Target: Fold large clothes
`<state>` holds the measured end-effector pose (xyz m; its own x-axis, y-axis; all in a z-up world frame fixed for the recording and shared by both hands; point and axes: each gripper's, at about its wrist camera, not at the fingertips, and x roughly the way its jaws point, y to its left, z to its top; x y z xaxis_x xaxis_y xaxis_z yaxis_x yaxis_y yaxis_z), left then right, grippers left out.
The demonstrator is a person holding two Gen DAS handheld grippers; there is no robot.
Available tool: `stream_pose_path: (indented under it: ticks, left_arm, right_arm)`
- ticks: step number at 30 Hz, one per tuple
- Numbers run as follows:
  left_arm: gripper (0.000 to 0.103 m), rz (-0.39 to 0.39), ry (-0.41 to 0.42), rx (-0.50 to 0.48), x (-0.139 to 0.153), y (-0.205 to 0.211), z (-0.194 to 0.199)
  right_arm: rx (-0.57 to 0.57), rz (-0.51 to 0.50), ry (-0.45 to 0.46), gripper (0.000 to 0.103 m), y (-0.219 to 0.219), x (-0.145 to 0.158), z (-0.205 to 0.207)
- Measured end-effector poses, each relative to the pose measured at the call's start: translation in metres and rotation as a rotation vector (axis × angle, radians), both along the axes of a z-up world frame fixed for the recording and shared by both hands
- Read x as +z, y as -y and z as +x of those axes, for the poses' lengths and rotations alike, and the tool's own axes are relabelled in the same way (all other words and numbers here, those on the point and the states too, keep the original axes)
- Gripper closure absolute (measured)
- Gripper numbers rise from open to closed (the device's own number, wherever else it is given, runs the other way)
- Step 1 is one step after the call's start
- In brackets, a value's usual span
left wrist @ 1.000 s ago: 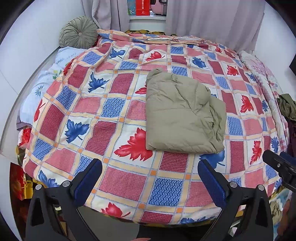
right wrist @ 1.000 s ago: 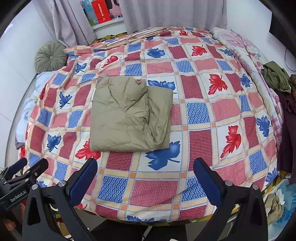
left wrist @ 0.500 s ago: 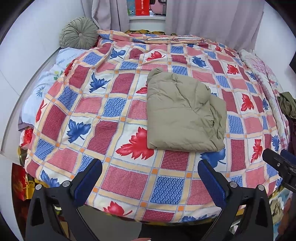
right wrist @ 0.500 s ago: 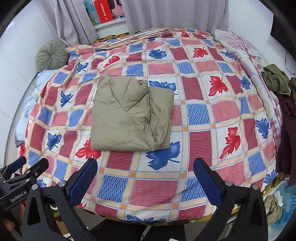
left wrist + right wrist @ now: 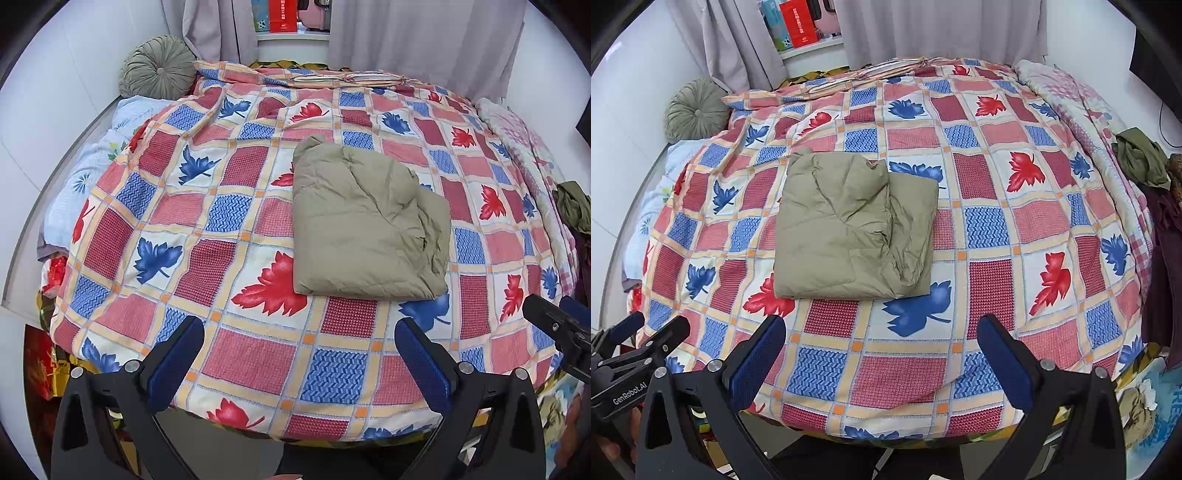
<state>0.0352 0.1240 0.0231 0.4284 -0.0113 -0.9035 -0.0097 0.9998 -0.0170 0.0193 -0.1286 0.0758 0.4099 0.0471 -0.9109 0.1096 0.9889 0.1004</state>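
My left gripper [image 5: 299, 354] and right gripper [image 5: 882, 354] both hang off the near edge of the bed [image 5: 255, 362], jaws spread wide and holding nothing, while the olive garment [image 5: 362, 225] lies already folded into a thick rectangle on the patterned quilt [image 5: 990, 221], nearer the bed's near edge than its far one. I judge the folding done or nearly so; any next move would be tidying the rumpled right-hand flap. Bare quilt lies open all around it, the dark clothes pile [image 5: 1141, 158] well apart at the right edge.
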Motion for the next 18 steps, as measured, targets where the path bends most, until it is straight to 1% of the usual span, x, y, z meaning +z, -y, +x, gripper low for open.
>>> stream_pose_path:
  ticks: [18]
  left_arm:
    - [0.0, 0.002, 0.0, 0.002, 0.0008, -0.0002, -0.0026]
  right_arm:
    - [0.0, -0.002, 0.001, 0.0, -0.001, -0.0007, -0.0019]
